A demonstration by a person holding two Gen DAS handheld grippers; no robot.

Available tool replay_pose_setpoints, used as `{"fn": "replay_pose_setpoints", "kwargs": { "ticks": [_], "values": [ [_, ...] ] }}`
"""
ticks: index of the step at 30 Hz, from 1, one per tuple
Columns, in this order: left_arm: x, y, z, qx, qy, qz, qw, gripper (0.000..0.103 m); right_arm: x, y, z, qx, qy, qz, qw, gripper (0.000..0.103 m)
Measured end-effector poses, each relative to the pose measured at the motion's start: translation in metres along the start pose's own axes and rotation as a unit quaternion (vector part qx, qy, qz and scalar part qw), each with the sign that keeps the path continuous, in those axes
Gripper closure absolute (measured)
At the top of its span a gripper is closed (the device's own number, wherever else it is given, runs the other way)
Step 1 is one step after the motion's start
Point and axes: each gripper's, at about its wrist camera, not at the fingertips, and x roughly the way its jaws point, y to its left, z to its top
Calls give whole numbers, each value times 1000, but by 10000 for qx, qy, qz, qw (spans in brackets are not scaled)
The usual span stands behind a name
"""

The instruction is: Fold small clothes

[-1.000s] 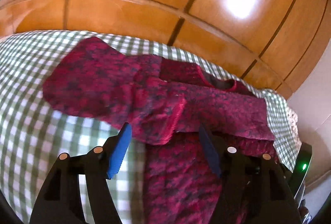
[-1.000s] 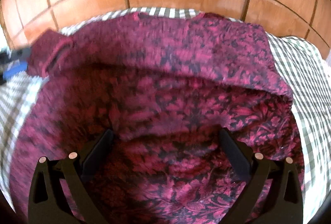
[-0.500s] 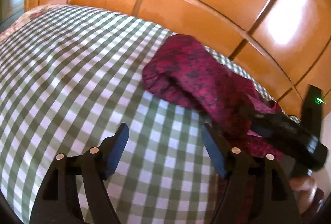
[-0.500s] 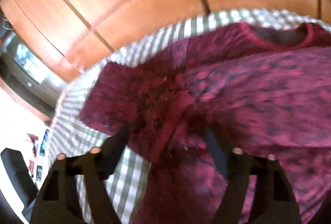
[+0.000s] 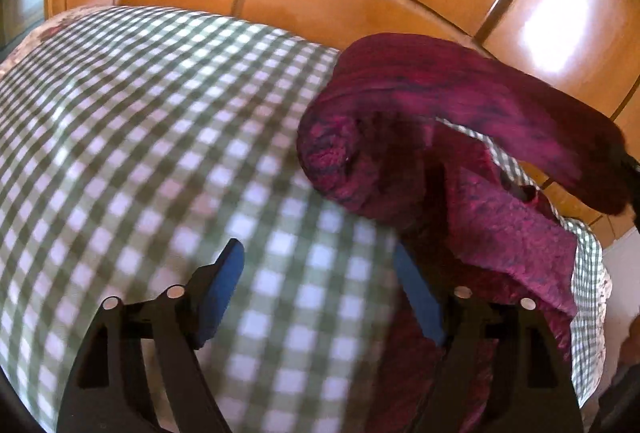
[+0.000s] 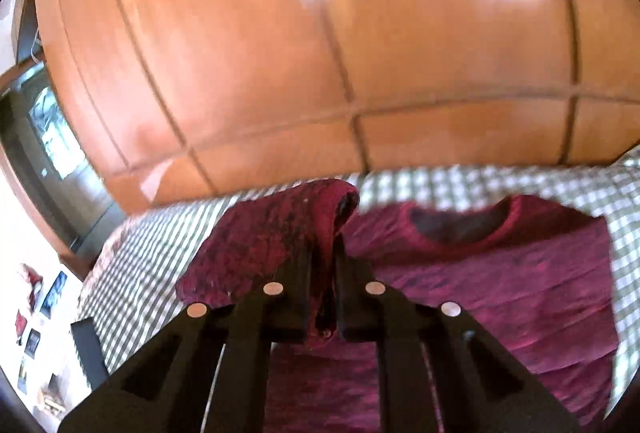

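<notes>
We count one maroon shirt on the checked bed cover, neckline toward the wooden wall, its hem cut off. Our right tongs are closing on its lifted sleeve. Our left tongs are opening, nothing between them.

You're getting bright glare on the wardrobe; motion blur is smearing both fisheye views, edges darkening.

Both wrist views look down close over the checked cloth toward the wooden panelling.
</notes>
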Motion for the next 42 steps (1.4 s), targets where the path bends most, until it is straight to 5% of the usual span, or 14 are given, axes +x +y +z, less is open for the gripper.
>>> {"fn": "replay_pose_setpoints", "kwargs": {
  "ticks": [10, 19, 24, 26, 29, 33, 38, 42],
  "values": [
    [54, -46, 18, 162, 284, 958, 9949, 26, -65, -98, 6, 474, -533, -841, 9939, 94],
    [68, -54, -3, 427, 463, 1018, 9928, 26, -30, -214, -58, 1362, 423, -2161, 9659, 95],
    [56, -52, -8, 500, 442, 1006, 9927, 28, -23, -235, -85, 1771, 530, -2004, 9621, 93],
    [41, -46, -8, 393, 301, 906, 9947, 28, -28, -235, -85, 1803, 486, -1977, 9623, 85],
    [7, -46, -5, 507, -258, 684, 9960, 28, -41, -233, -83, 1894, 307, -1965, 9615, 57],
    [-15, -61, 4, 911, -597, 251, 9937, 28, -66, -215, -77, 1724, 51, -1856, 9674, 57],
    [8, -65, 34, 615, -176, -276, 9976, 28, -68, -185, -78, 1257, 104, -1682, 9776, 56],
    [36, -76, 55, 444, 346, -605, 9966, 27, -54, -191, -80, 1306, 248, -1871, 9733, 50]
  ]
}}
